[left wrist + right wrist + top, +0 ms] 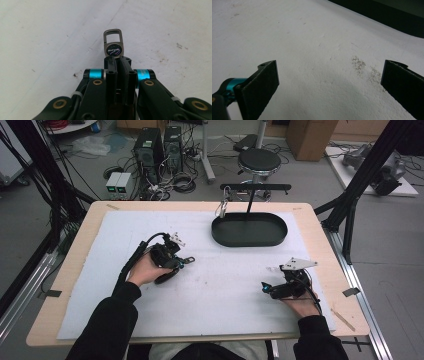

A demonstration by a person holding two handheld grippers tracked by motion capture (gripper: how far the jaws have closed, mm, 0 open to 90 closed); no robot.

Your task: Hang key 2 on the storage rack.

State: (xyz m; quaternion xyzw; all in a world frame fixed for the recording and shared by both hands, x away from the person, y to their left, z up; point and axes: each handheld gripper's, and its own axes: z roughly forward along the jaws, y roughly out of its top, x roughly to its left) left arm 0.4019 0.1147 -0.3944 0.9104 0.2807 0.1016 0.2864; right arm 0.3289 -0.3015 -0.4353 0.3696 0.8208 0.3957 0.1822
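In the left gripper view, at the upper middle of the frame, a small metal key tag (113, 46) sticks out from between the closed jaws of the left gripper (117, 60). Its round black badge carries a white word in slanted letters. It looks like "HAVAL", but the letters are small and not fully clear.

Metal key fob (113, 44), loop outward, pinched in left hand-held gripper (117, 60).

The left gripper (117, 60) had its jaws pressed together, pinching something small at the tips. The right gripper (329, 75) had its jaws spread wide apart. Both hands reached forward in black sleeves (107, 320), well apart.
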